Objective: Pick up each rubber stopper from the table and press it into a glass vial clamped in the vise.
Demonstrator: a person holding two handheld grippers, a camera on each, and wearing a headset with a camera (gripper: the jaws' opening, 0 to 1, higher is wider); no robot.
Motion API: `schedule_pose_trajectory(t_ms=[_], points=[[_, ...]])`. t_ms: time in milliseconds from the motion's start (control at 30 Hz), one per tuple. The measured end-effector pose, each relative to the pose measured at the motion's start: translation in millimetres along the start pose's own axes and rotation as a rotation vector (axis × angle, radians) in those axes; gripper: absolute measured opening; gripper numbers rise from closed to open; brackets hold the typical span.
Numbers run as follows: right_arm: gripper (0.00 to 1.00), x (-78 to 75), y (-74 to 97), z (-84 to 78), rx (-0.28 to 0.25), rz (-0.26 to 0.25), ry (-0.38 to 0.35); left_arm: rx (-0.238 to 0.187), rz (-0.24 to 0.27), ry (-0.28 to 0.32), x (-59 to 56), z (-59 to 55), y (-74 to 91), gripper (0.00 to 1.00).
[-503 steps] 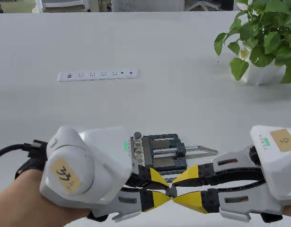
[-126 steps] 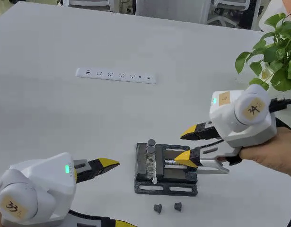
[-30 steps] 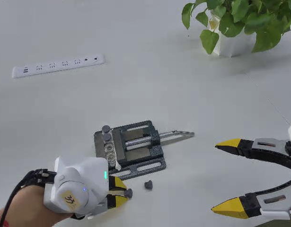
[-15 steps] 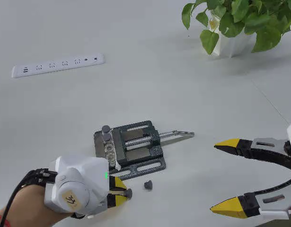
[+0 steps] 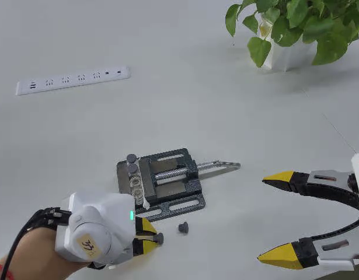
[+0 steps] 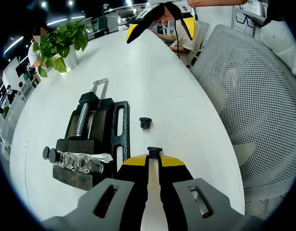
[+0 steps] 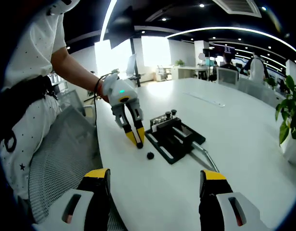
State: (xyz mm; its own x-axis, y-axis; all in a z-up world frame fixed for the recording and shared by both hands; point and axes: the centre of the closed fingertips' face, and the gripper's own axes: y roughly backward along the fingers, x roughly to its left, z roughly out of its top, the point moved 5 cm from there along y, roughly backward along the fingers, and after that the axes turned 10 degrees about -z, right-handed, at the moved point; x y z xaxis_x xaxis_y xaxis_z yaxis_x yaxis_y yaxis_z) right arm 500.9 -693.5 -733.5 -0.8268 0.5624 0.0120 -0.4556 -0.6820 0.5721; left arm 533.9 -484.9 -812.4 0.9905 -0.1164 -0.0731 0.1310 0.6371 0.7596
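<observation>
My left gripper (image 5: pixel 147 238) is low at the front left, shut on a dark rubber stopper (image 5: pixel 159 238) just above the table. That stopper (image 6: pixel 154 152) sits pinched between the yellow tips of the left gripper (image 6: pixel 154 160). A second stopper (image 5: pixel 183 227) lies loose on the table in front of the black vise (image 5: pixel 170 185). The vise clamps a row of glass vials (image 5: pixel 135 185); the two farthest carry stoppers (image 5: pixel 131 158). My right gripper (image 5: pixel 264 218) hangs open to the right of the vise, holding nothing.
A white power strip (image 5: pixel 73 80) lies at the far left and a potted plant (image 5: pixel 296 29) stands at the far right. A grey mesh chair (image 6: pixel 249 96) stands beside the table's near edge. The vise's screw handle (image 5: pixel 223 166) points right.
Since 4.2 s ago my left gripper has shut on one of the two loose stoppers. Over the last second both grippers have barely moved.
</observation>
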Motion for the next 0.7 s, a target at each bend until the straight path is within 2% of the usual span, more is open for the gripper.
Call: schedule_pose_trajectory(t_ms=[200, 233, 300, 500, 567, 633, 700], points=[[0.73, 2.8, -4.4, 9.5, -0.01, 0.012, 0.012, -0.029, 0.017, 0.027, -2.7, 8.9, 9.7, 0.04], [0.73, 4.0, -5.4, 12.2, -0.013, 0.014, 0.02, -0.049, 0.023, 0.037, -2.8, 11.6, 11.7, 0.04], [0.73, 4.7, -6.7, 16.0, -0.015, 0.014, 0.022, -0.064, 0.031, 0.045, -3.3, 15.9, 16.1, 0.04], [0.69, 13.3, -12.3, 37.5, -0.035, 0.035, 0.049, -0.099, 0.066, 0.057, -6.8, 34.2, 35.5, 0.04], [0.66, 15.8, -15.2, 43.5, -0.01, 0.045, 0.028, -0.114, 0.076, 0.064, -8.4, 40.4, 41.3, 0.04], [0.63, 18.1, -17.3, 52.7, -0.045, 0.049, 0.06, -0.121, 0.085, 0.062, -10.4, 45.7, 46.5, 0.04], [0.61, 22.7, -19.5, 62.2, -0.054, 0.064, 0.05, -0.131, 0.095, 0.067, -12.5, 50.9, 52.3, 0.04]])
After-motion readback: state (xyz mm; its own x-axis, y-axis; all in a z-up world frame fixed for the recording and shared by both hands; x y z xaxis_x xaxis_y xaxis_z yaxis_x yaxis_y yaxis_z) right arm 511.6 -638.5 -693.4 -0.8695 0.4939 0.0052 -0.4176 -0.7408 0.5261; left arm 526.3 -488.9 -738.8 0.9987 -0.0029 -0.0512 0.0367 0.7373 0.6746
